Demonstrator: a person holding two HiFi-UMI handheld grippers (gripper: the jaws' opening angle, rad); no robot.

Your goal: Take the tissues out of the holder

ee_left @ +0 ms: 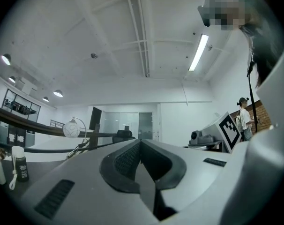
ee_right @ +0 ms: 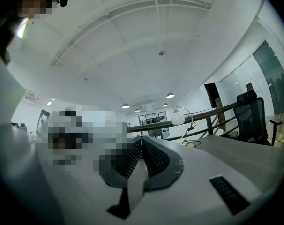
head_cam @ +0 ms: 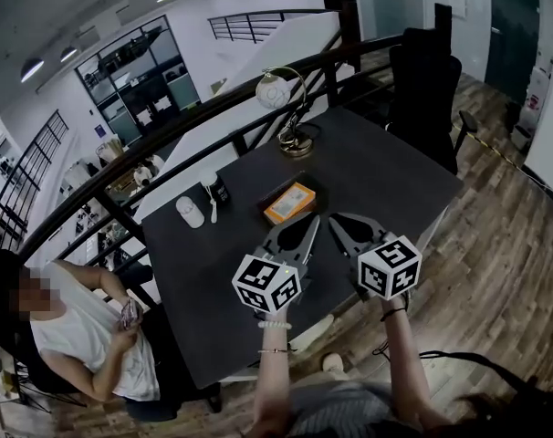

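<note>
An orange-topped tissue pack (head_cam: 290,203) lies in a low dark holder (head_cam: 306,182) near the middle of the dark table (head_cam: 386,176). My left gripper (head_cam: 310,220) hovers just in front of the holder, its jaws shut and holding nothing. Beside it my right gripper (head_cam: 335,218) is also shut and holds nothing, a little to the right of the holder. Both gripper views tilt up toward the ceiling, and the closed jaws of the left gripper (ee_left: 141,142) and the right gripper (ee_right: 142,139) meet at their tips. The tissues do not show in either gripper view.
A globe desk lamp (head_cam: 278,90) stands at the table's far edge by the black railing (head_cam: 167,135). A white oval object (head_cam: 190,212) and a small dark bottle (head_cam: 220,190) sit at the left. A black chair (head_cam: 424,85) stands far right. A person (head_cam: 76,331) sits lower left.
</note>
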